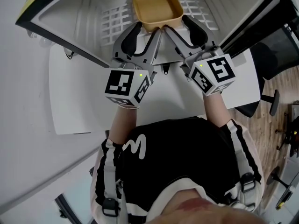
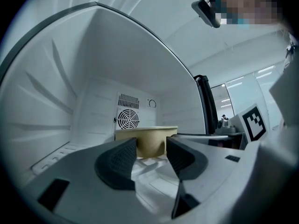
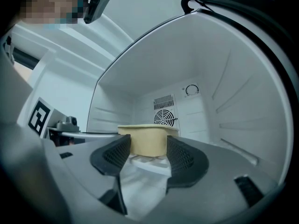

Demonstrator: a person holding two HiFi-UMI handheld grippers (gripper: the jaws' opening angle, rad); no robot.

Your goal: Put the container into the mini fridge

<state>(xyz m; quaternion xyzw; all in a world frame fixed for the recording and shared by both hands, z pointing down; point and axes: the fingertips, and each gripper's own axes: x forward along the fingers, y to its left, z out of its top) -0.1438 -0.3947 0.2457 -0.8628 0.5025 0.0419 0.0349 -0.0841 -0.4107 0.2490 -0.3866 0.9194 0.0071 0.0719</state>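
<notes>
1. Since the container (image 1: 157, 6) already sits on the wire shelf (image 1: 114, 20) inside the mini fridge (image 1: 84, 22), toward the shelf's front edge, placing looks done.
2. Left hand-held gripper (image 1: 147, 35) and right hand-held gripper (image 1: 177, 28) are both spread, pinching nothing, just before the container.
3. Remaining, I judge: withdraw both; a fan grille (image 2: 127, 118) sits behind, and nothing blocks the way out.

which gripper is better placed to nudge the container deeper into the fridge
Right, narrowly. Both the right gripper and left gripper are open and face the container squarely, but in the head view the right one's jaws reach further along its side.
</notes>
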